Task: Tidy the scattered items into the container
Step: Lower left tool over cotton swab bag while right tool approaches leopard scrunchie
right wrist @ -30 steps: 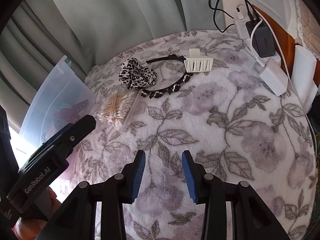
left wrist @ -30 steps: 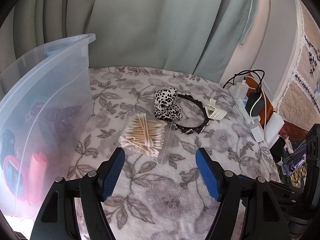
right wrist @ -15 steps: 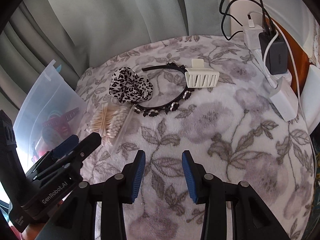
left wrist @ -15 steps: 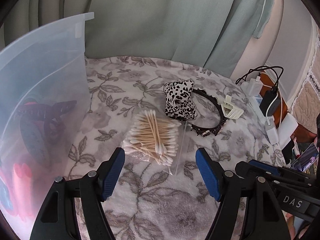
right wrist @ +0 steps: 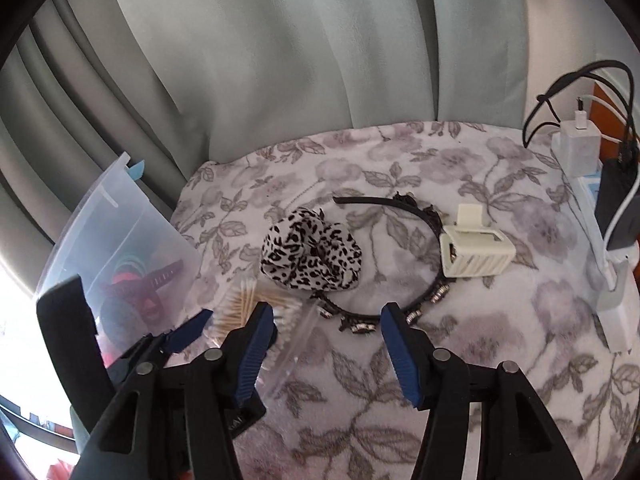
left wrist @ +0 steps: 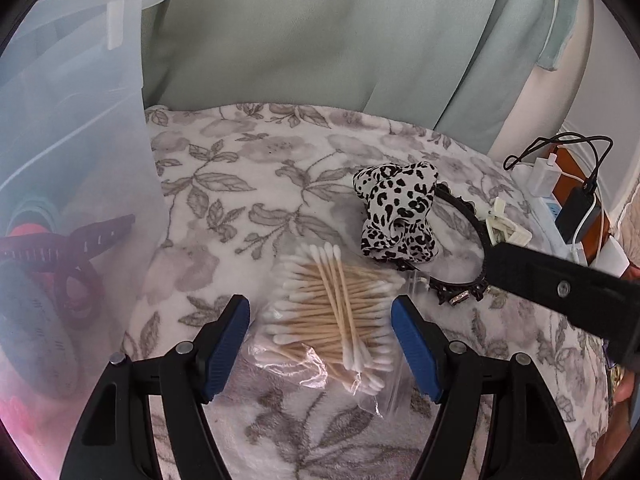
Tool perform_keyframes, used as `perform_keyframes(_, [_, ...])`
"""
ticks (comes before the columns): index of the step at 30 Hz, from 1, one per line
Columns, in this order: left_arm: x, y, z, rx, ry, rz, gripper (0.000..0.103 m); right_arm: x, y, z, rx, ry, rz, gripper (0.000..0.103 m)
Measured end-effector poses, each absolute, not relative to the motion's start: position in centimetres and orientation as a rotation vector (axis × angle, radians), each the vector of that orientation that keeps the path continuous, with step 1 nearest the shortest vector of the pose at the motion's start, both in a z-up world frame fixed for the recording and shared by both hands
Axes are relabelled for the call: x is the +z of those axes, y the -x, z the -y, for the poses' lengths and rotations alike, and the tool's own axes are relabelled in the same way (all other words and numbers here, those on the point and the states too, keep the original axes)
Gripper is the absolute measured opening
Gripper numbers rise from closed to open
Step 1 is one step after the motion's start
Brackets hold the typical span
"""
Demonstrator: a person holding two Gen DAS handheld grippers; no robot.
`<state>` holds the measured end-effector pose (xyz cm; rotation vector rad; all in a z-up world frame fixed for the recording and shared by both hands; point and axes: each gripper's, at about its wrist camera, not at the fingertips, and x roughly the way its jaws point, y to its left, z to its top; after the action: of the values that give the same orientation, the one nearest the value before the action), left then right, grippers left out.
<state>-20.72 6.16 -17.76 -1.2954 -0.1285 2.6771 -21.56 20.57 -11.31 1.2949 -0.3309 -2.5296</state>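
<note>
A clear bag of cotton swabs (left wrist: 336, 312) lies on the floral blanket between the fingers of my left gripper (left wrist: 320, 312). That gripper is open and its pads flank the bag without pressing it. Beyond the bag sit a leopard-print scrunchie (left wrist: 396, 212), a black studded headband (left wrist: 460, 292) and a cream claw clip (left wrist: 504, 228). My right gripper (right wrist: 327, 316) is opening, with nothing gripped. The headband's studded front (right wrist: 362, 326) lies just ahead of its tips, with the scrunchie (right wrist: 312, 256) and clip (right wrist: 476, 254) behind. The clear plastic container (left wrist: 80, 160) stands at the left.
A dark red claw clip (left wrist: 68, 240) and other colourful items lie inside the container. A power strip with chargers and cables (right wrist: 600, 240) runs along the blanket's right edge. Grey-green curtains (right wrist: 320, 60) hang close behind. The right gripper's body (left wrist: 560, 292) reaches in beside the headband.
Both grippers moved forward and closer to the items. The left one came down so the swab bag now lies between its fingers. The right jaws widened.
</note>
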Motion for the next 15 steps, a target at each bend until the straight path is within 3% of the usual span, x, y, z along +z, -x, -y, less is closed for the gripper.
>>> perform_keyframes(15, [-18.8,21.5,-6.1,2.639,1.302,0.164,0.078,-13.1,27.1,-17.8,-2.500,-1.299,0.304,0.057])
